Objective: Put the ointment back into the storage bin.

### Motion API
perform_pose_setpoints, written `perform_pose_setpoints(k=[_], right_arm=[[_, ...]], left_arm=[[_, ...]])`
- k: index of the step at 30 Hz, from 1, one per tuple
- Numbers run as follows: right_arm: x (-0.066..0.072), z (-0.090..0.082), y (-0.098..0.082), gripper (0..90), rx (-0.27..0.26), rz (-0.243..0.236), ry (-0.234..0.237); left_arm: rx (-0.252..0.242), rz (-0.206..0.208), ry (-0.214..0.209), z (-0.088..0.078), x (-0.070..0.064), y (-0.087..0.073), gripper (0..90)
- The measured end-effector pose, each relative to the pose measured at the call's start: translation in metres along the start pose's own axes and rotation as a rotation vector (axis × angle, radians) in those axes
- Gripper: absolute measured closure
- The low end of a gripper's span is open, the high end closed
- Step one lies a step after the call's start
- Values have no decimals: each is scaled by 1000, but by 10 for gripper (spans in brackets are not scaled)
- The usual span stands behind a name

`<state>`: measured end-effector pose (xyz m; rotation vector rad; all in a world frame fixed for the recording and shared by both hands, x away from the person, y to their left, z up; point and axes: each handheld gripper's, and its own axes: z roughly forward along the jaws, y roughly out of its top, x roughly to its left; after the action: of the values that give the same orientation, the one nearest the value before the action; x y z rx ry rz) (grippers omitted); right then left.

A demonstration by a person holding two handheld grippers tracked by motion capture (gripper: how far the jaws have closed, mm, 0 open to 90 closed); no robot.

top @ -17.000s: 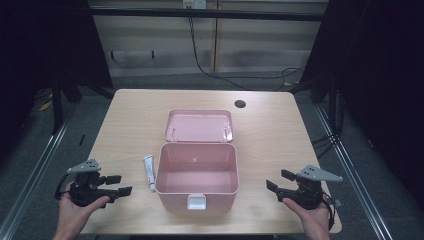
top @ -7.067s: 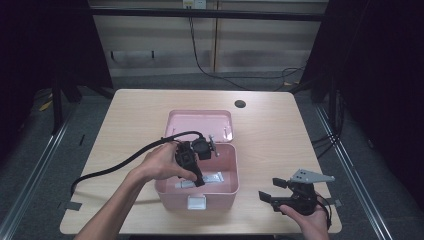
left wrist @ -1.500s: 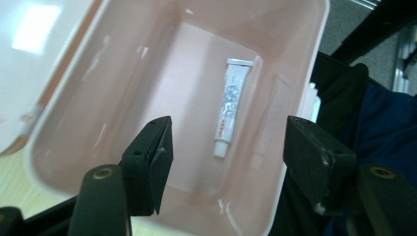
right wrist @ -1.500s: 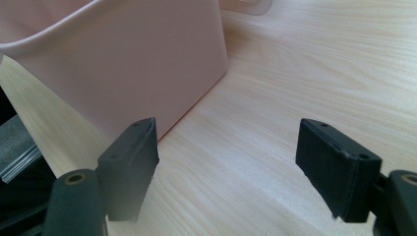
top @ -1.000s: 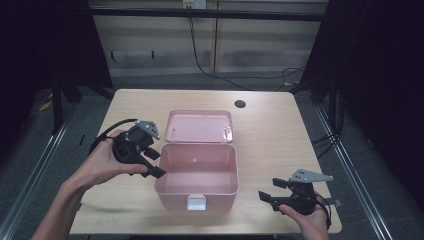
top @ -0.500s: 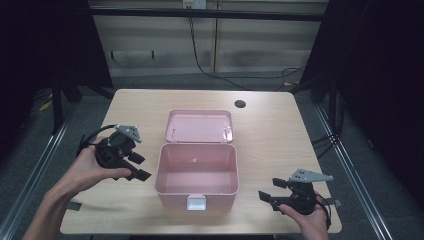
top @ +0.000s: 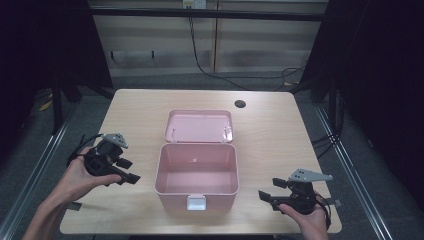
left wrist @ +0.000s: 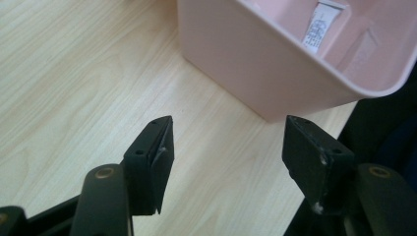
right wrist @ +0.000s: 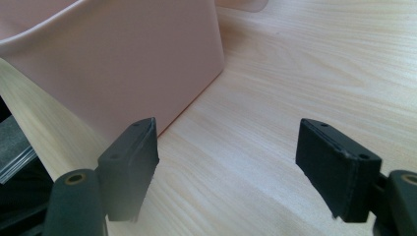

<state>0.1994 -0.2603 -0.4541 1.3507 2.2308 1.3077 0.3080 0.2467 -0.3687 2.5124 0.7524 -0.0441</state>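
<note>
Pink box (top: 196, 169) sits mid-worktop (top: 270, 135), lid (top: 199, 125) open behind it. Left gripper (top: 131, 176) and right gripper (top: 265, 196) flank the box, fingers apart, empty. Judged next: closing the lid.

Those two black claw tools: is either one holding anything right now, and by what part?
Nothing is held. The left gripper and right gripper both stand open with bare table between their jaws, beside the pink box.

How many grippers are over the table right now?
2. The left gripper is held left of the open pink box, jaws apart; the right gripper is at the table's near right corner, jaws apart.
</note>
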Motion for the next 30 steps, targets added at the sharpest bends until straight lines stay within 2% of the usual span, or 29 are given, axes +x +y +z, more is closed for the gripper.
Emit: perform_pose_setpoints(k=[3,4,8,9,10,11,15,16,22,25,30], right_arm=[[0,-1,0,240,2,7,0],[0,0,0,240,2,6,-1],[0,0,0,239,2,0,-3],[0,0,0,239,-3,-2,-1],[0,1,0,236,-3,3,-6],[0,1,0,236,-3,3,-6],[0,2,-1,232,2,3,-3],[0,3,-1,229,4,6,-4],[0,3,-1,229,1,2,-10],[-1,3,-2,228,5,6,-10],[0,5,-2,226,10,3,-19]], left_arm=[[-16,-11,10,2,2,-5,371],[-31,-35,27,4,3,-10,371],[-48,-44,35,9,5,-19,371],[-49,-54,33,11,5,-20,371],[-20,-51,44,16,7,-24,371],[-20,-51,44,16,7,-24,370],[-34,-82,40,26,8,-35,370],[-45,-94,60,30,8,-41,370],[-64,-114,60,39,10,-52,369],[-53,-114,69,46,10,-56,359],[-63,-140,71,54,10,-65,359]])
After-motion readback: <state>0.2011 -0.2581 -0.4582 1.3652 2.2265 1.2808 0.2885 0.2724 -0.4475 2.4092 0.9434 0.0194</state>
